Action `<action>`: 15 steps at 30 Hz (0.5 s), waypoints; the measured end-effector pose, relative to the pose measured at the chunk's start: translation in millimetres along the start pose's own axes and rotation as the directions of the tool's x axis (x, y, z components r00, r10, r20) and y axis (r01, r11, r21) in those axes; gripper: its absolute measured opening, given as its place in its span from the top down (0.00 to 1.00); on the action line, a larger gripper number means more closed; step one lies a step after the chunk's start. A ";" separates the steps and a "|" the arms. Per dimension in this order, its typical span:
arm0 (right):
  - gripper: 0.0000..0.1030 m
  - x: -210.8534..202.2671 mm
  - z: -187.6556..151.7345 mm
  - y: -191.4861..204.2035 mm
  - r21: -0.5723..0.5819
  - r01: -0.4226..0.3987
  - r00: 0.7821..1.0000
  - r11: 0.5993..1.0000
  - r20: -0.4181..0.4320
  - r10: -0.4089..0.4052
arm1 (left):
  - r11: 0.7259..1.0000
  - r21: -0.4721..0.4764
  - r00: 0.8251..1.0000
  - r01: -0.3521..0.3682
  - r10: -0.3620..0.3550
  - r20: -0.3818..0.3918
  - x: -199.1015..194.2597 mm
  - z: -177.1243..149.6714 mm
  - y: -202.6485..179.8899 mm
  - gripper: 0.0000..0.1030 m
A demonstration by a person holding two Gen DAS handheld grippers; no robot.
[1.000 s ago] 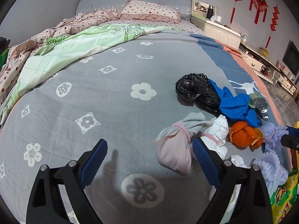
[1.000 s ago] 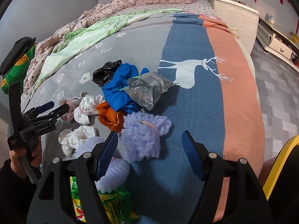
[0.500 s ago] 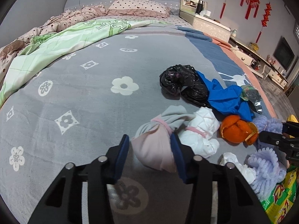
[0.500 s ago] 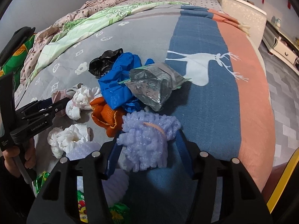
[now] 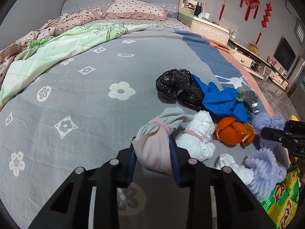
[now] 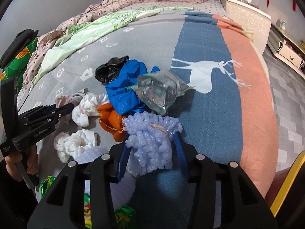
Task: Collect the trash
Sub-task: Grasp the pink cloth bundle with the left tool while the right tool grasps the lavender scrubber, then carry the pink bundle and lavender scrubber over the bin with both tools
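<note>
Soft pink-and-grey cloth bundle (image 5: 152, 148), tied with a pink band, sits pinched in your left gripper (image 5: 152, 158) near the foot edge of the bed (image 5: 76, 95); it is light and squashy, so hold the fat lower lobe, not the tie. Rightward, the lilac foam net (image 6: 150, 143) is light, springy and likely to slip; your right gripper (image 6: 150, 158) squeezes its bulk below the orange rubber band (image 6: 160, 127). A second ago both pairs of jaws stood wide apart around these pieces; now they have closed on them.
</note>
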State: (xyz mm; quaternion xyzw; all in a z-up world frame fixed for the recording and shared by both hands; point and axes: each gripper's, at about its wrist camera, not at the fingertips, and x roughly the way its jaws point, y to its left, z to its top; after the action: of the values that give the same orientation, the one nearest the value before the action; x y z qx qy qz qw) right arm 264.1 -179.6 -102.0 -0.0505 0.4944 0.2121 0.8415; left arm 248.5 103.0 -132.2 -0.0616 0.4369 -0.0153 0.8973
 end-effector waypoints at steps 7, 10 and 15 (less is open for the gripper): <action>0.58 -23.8 -4.3 1.2 0.005 -0.005 0.999 1.000 0.033 0.005 | 1.000 -0.026 1.000 0.002 -0.002 0.028 -17.1 -4.4 3.2 0.71; 0.58 -32.5 -7.6 1.0 0.014 -0.007 0.999 1.000 0.042 0.006 | 0.999 -0.037 0.999 0.003 -0.001 0.040 -25.7 -6.5 4.9 0.71; 0.58 -49.3 -13.5 2.3 0.011 -0.002 0.998 1.000 0.062 0.001 | 0.999 -0.037 0.998 0.001 0.001 0.064 -41.6 -10.3 4.4 0.71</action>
State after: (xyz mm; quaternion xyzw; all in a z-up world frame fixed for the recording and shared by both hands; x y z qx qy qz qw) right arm 231.4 -196.6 -66.5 -0.0388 0.4691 0.2116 0.8566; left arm 214.7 109.7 -106.5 -0.0785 0.4083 -0.0052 0.9094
